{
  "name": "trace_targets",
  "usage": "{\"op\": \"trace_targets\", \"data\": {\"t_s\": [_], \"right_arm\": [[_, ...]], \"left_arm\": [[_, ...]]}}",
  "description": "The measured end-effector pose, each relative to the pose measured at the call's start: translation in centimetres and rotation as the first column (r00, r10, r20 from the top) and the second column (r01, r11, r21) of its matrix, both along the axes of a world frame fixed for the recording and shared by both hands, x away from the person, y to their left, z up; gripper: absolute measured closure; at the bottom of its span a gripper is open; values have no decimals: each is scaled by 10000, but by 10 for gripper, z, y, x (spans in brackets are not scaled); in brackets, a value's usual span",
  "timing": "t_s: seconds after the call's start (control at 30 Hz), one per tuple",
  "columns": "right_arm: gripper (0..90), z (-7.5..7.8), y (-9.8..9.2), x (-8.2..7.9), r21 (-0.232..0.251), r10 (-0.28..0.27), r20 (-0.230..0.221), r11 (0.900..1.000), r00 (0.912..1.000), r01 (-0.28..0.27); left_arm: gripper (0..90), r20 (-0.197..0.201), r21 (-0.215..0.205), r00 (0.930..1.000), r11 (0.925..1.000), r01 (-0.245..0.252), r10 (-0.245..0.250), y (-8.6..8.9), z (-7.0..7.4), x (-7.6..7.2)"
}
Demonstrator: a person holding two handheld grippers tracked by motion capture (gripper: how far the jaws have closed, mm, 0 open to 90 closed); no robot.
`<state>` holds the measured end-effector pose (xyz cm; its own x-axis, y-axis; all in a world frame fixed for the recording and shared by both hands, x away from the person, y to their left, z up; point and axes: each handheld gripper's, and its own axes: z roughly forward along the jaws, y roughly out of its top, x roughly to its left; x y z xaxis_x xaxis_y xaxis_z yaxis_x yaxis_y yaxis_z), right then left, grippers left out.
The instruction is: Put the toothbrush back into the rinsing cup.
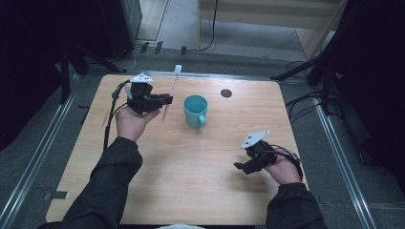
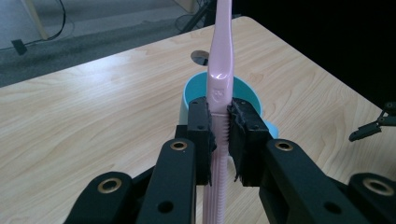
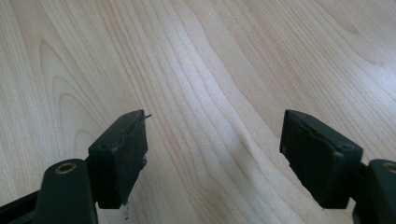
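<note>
1. High view: the left hand-held gripper (image 1: 165,101) holds a pink toothbrush (image 1: 172,90) lifted off the desk (image 1: 191,191), just left of the teal cup (image 1: 195,110). I judge it picked up but not yet dropped in.
2. Left gripper view: the jaws pinch the toothbrush handle (image 2: 219,93) upright before the cup (image 2: 247,93); a small embossed mark is unreadable.
3. Right gripper view: the right hand-held gripper (image 3: 212,154) is spread over bare desk; no writing.

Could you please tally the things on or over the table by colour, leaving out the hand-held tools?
Pink: 1, the toothbrush
Teal: 1, the mug
Total: 2
</note>
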<state>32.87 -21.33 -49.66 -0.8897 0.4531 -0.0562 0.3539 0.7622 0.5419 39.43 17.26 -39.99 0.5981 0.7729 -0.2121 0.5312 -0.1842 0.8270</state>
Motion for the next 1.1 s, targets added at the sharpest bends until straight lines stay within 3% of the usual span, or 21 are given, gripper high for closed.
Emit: {"op": "trace_targets", "data": {"t_s": [0.13, 0.37, 0.87, 1.1], "right_arm": [[236, 0, 0, 0, 1, -23, -6, 10000, 10000, 23], [236, 0, 0, 0, 23, -66, -23, 10000, 10000, 66], [236, 2, -2, 0, 68, -101, 10, 9999, 9999, 101], [236, 2, -2, 0, 73, -99, 43, 9999, 9999, 98]], "left_arm": [[790, 82, -145, 10000, 9999, -30, 32, -4, 4, 4], [790, 295, 88, 9996, 10000, 35, -38, -16, 10, 12], [790, 318, 46, 9992, 9997, 240, -241, -40, 18, 36], [790, 209, -2, 9989, 9991, 421, -421, -57, 16, 49]]}}
